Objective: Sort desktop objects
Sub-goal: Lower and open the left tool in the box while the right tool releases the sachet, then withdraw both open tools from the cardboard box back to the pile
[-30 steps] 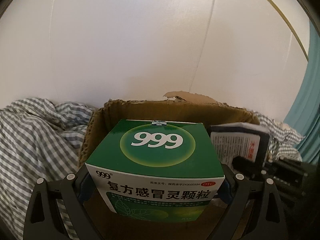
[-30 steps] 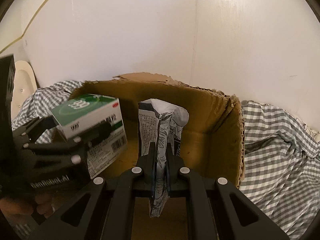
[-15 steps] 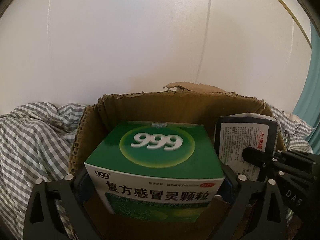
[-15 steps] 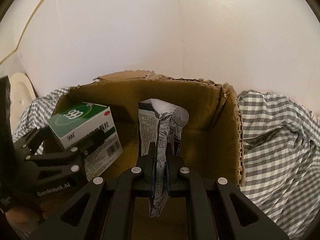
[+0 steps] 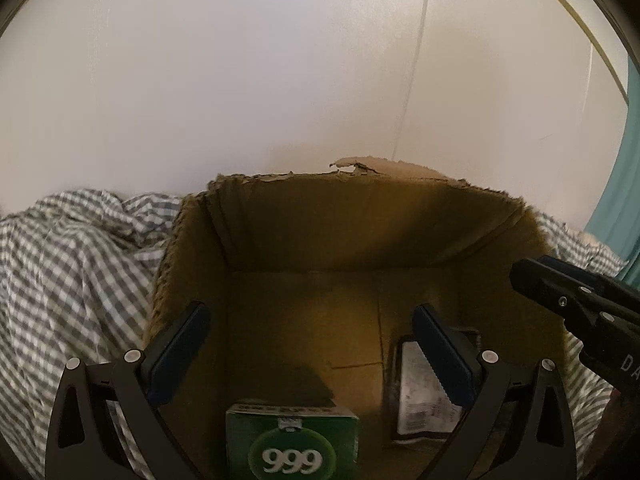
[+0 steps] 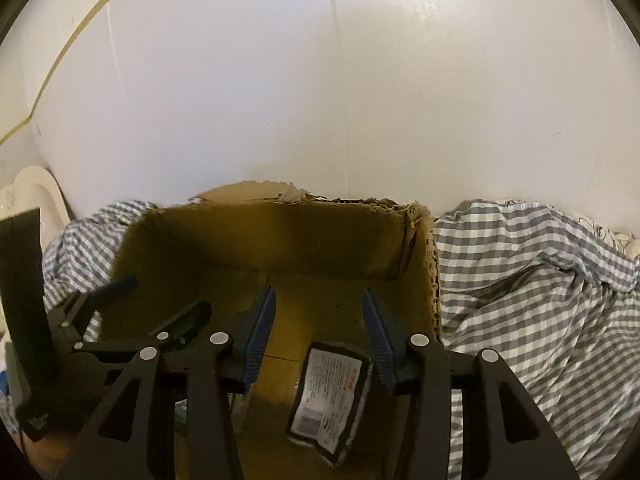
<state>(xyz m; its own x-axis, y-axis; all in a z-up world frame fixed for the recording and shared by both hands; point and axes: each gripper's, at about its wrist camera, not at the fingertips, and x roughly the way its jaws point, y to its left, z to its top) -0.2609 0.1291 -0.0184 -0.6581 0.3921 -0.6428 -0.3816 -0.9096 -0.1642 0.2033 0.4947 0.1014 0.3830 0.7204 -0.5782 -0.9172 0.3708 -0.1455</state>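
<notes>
Both drops look done. Left tool (image 5: 308, 344) gapes wide, empty; green 999 box (image 5: 292, 446) lies below at 6 o'clock in cardboard box (image 5: 360, 216). Right tool (image 6: 318, 336) is opening, dark packet (image 6: 330, 394) lying loose on the carton floor beneath. Lift both straight up, clear of torn rim.

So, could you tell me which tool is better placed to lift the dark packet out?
Right: the right tool hangs over the dark packet, jaws opening, nothing between them; left tool is over the green box.

Home bedroom: rumpled checked bedding (image 6: 540, 280), curved headboard (image 6: 28, 188), plain wall (image 5: 280, 80).
</notes>
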